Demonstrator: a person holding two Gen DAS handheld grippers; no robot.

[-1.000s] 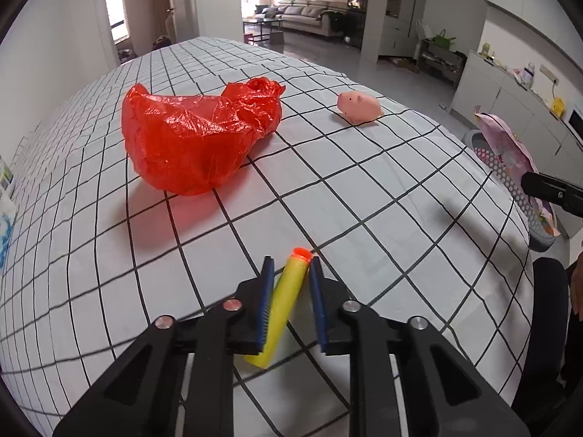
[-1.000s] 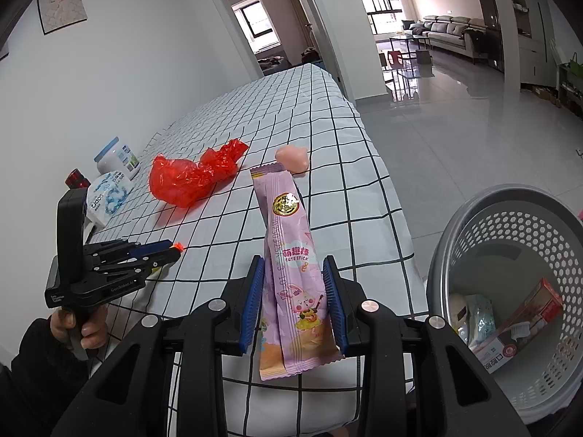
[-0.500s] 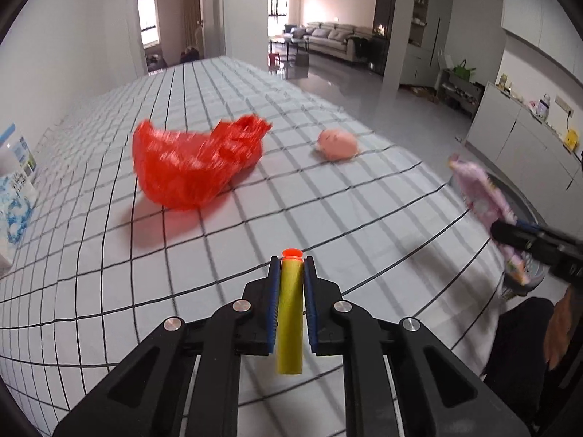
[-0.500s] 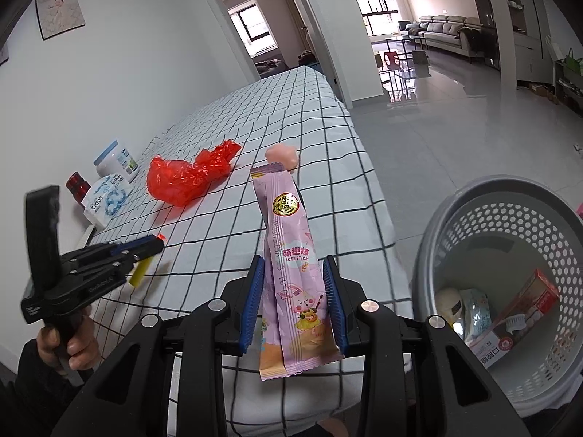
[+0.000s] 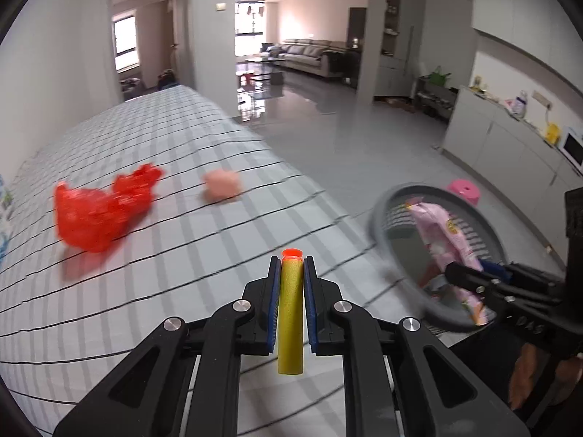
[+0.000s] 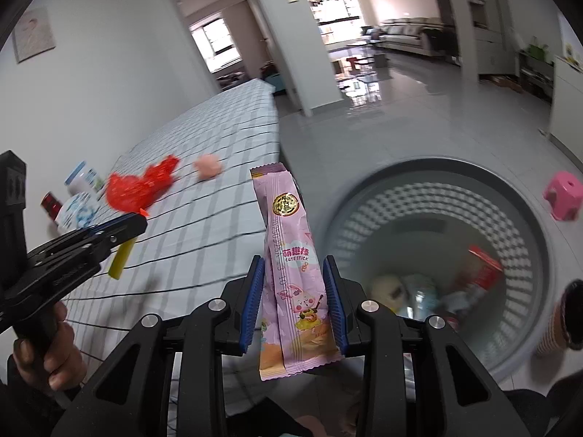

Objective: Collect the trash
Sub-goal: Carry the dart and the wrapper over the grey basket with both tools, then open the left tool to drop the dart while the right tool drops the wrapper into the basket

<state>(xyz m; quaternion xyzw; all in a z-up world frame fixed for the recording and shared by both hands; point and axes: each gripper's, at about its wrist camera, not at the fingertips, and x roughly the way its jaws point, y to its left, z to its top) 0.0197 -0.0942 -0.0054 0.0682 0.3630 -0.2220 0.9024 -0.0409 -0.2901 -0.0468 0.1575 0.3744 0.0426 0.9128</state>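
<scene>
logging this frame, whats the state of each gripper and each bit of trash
left gripper: shut on yellow foam dart
right gripper: shut on pink snack packet
red plastic bag: crumpled, lying on table
pink pig toy: lying on table
grey basket: upright, partly filled

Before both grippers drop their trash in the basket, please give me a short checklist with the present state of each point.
1. Left gripper shut on yellow foam dart: ok.
2. Right gripper shut on pink snack wrapper: ok.
3. Wrapper over grey basket opening: cannot tell.
4. Dart over basket: not ok, above checked tablecloth.
5. Room left in basket: ok.
6. Table cleared: not ok; red plastic bag, pink pig toy remain.
</scene>
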